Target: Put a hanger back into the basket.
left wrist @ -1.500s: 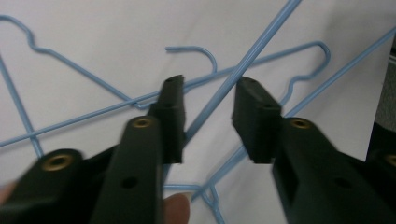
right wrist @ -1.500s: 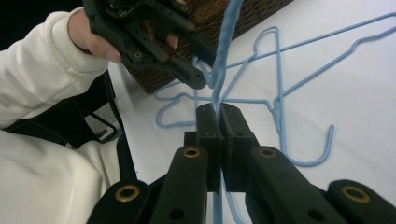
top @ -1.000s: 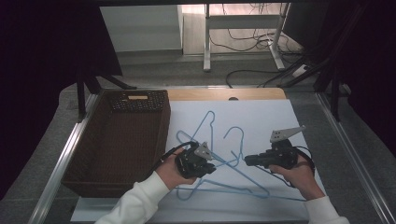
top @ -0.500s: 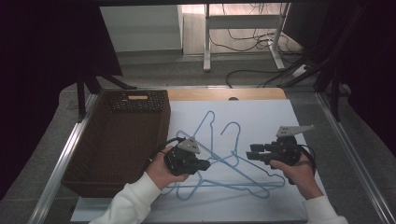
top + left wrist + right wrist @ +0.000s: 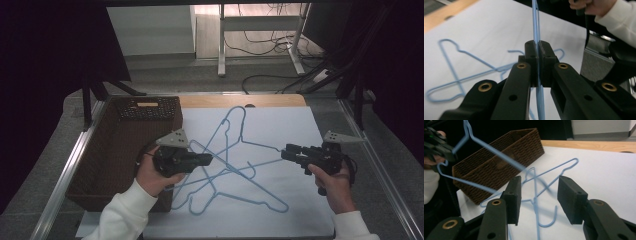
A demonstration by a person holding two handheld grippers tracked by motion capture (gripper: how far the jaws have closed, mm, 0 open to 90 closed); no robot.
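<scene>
Several blue wire hangers [image 5: 260,189] lie tangled on the white sheet [image 5: 290,125]. My left gripper [image 5: 210,160] is beside the basket, shut on the wire of one hanger. In the left gripper view [image 5: 538,47] that wire [image 5: 535,20] runs straight through the closed jaws. The right gripper view shows this held hanger [image 5: 486,145] raised off the sheet at the upper left. My right gripper [image 5: 286,152] hovers over the right part of the sheet, open. Between its fingers [image 5: 540,187] there is only air, with the other hangers [image 5: 554,170] lying on the sheet beyond.
A dark brown wicker basket [image 5: 150,107] stands at the left of the sheet, also seen in the right gripper view as the basket [image 5: 499,170]. A wooden table edge [image 5: 240,101] runs behind the sheet. Metal rails border both sides. Cables and a stand lie on the floor beyond.
The two grippers have drawn apart: the left went left and back toward the basket with a hanger in its jaws, the right went to the right.
</scene>
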